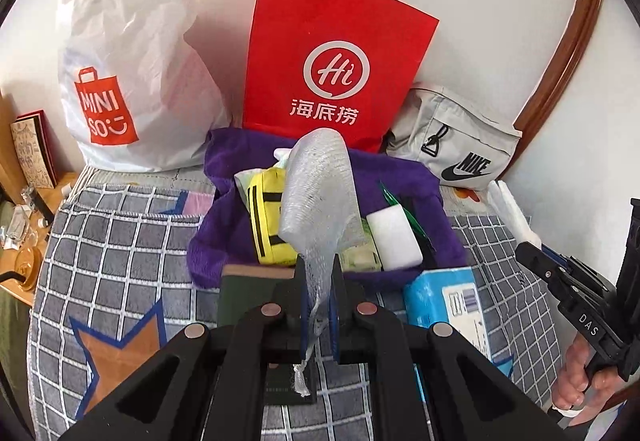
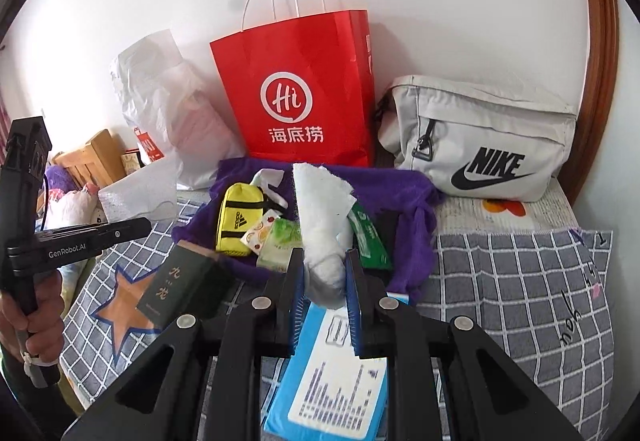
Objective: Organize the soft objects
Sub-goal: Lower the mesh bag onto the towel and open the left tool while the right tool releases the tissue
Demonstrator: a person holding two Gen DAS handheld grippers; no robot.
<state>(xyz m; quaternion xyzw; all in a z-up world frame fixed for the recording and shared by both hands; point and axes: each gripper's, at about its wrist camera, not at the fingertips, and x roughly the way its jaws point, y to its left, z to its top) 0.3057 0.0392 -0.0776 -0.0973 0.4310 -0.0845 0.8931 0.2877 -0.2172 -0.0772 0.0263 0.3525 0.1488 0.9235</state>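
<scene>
My left gripper (image 1: 319, 273) is shut on a white foam mesh sheet (image 1: 316, 189) and holds it up over a purple towel (image 1: 216, 237). My right gripper (image 2: 325, 261) is shut on a white padded cloth (image 2: 324, 209) above the same towel (image 2: 412, 197). On the towel lie a yellow Adidas pouch (image 2: 236, 219), wet-wipe packs (image 2: 280, 241), a green packet (image 2: 370, 237) and a white sponge block (image 1: 394, 239). The right gripper also shows at the right of the left wrist view (image 1: 560, 277); the left one shows at the left of the right wrist view (image 2: 80, 241).
A red paper bag (image 2: 304, 93), a white Miniso plastic bag (image 1: 132, 81) and a grey Nike pouch (image 2: 480, 137) stand against the wall. A dark green box (image 2: 180, 289) and a blue tissue pack (image 2: 336, 381) lie on the checked bedspread (image 2: 520, 301). A wooden bedside table (image 1: 36, 233) is at left.
</scene>
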